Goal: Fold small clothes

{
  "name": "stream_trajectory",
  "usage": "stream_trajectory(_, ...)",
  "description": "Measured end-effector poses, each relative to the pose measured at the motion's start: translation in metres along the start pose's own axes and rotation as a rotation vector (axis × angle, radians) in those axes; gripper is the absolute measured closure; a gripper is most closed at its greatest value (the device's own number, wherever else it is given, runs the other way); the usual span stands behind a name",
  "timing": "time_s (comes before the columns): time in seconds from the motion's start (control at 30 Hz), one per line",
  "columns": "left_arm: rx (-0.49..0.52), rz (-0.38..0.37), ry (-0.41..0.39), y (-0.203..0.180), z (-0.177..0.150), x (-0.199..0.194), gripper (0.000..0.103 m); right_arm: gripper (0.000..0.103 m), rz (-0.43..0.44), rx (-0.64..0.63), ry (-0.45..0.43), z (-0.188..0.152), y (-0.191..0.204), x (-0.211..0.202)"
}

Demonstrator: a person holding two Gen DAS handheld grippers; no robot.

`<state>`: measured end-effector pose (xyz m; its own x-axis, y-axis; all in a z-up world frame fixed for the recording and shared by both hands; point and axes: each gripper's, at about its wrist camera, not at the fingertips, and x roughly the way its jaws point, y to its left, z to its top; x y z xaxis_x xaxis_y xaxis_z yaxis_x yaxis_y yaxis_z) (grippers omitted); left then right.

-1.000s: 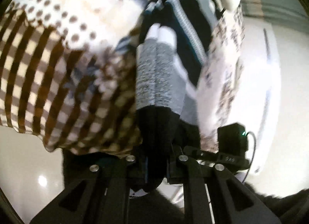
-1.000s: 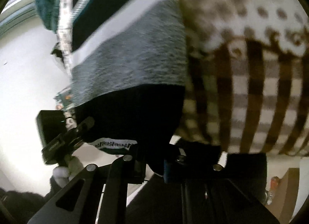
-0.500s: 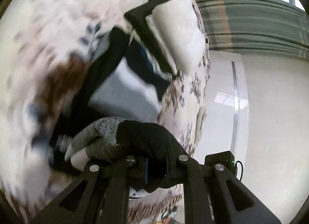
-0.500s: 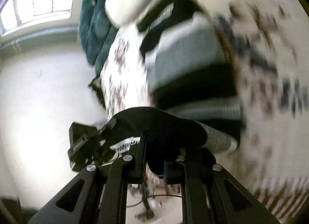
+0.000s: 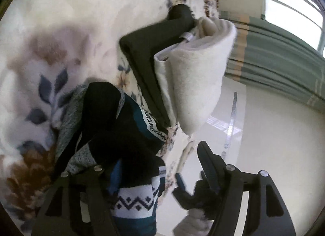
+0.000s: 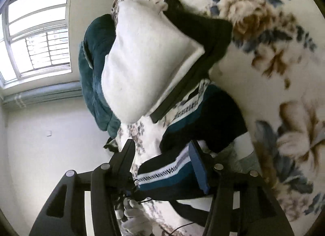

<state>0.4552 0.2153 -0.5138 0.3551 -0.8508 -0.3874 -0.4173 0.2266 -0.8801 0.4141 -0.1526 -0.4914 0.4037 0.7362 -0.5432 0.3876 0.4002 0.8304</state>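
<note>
A knit sweater (image 5: 130, 126) in black, teal and grey with white zigzag bands lies bunched on the floral blanket (image 5: 61, 32), close to the bed's edge. My left gripper (image 5: 142, 154) hovers over its near end with jaws opening; the cloth lies between the fingers (image 5: 209, 160) and nothing presses on it. In the right wrist view the same sweater (image 6: 203, 118) sits between the spread fingers of my right gripper (image 6: 162, 154), whose jaws are opening too. Its blue pad (image 6: 198, 166) is right beside the cloth, and the other finger stands apart.
Just beyond the sweater lies a folded stack, white fleece (image 5: 195, 77) over a black garment (image 5: 154, 38). A teal blanket (image 6: 97, 77) is heaped at the bed's far end. The pale floor (image 5: 274, 134), green curtain (image 5: 284, 63) and a window (image 6: 36, 38) lie off the bed. A white-gloved hand (image 6: 134, 217) shows low down.
Both grippers were shut on the sweater's black edge, holding it up before a checked cloth. They swung it over to the bed, and their jaws have now parted, leaving it on the blanket.
</note>
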Motion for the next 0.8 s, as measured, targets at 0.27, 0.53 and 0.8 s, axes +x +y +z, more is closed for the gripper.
stream_trajectory(0.27, -0.060, -0.036, 0.002, -0.002, 0.026, 0.016, 0.036, 0.046, -0.140, -0.056, 0.036, -0.014, -0.015, 0.021)
stream_trajectory(0.53, 0.176, 0.063, -0.067, -0.042, 0.030, -0.013, 0.035, 0.046, -0.195, -0.062, 0.005, -0.013, -0.022, 0.022)
stream_trajectory(0.8, 0.392, 0.326, -0.059, -0.013, -0.055, -0.064, 0.035, 0.033, -0.349, -0.177, 0.073, -0.019, -0.017, 0.024)
